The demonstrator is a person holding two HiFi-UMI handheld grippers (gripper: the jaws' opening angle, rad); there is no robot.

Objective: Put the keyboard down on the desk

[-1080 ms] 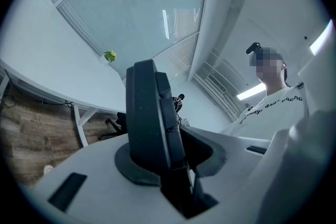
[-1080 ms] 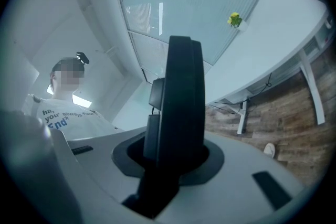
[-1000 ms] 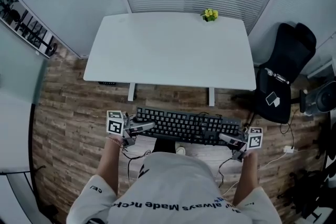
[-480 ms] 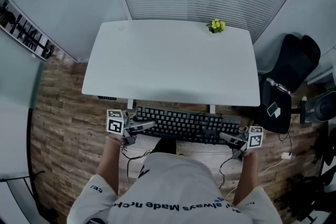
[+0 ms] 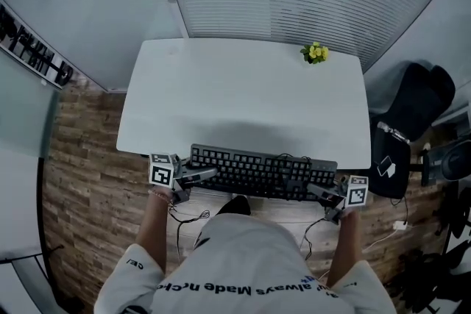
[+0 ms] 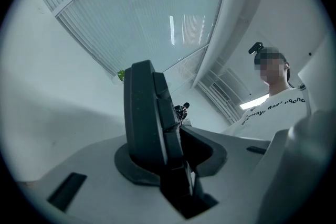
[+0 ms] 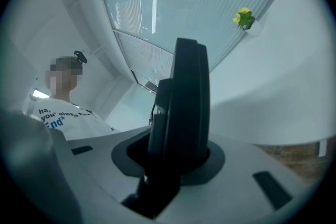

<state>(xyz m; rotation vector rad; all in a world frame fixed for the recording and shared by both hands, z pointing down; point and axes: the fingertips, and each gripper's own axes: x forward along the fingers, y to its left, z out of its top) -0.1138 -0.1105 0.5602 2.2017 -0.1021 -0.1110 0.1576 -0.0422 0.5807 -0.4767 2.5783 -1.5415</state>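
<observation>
The keyboard (image 5: pixel 261 171) has come forward with the person. A second ago it hung over the wooden floor (image 5: pixel 81 151) short of the tabletop (image 5: pixel 243 92). Now its far long edge overlaps the tabletop's near edge, and the tabletop's legs have gone out of sight beneath it.

It lies level across the person's front, carried by both ends. The left tool (image 5: pixel 208 174) is clamped on its left end and the right tool (image 5: pixel 315 192) on its right end. Each tool's own view shows the keyboard edge-on, pinched between the jaws.

I cannot tell whether the keyboard touches the tabletop, since it hides that near edge. The hands sit mostly behind the marker cubes. Both grips look unchanged. A small yellow-flowered plant (image 5: pixel 316 52) stands at the far right corner.
</observation>
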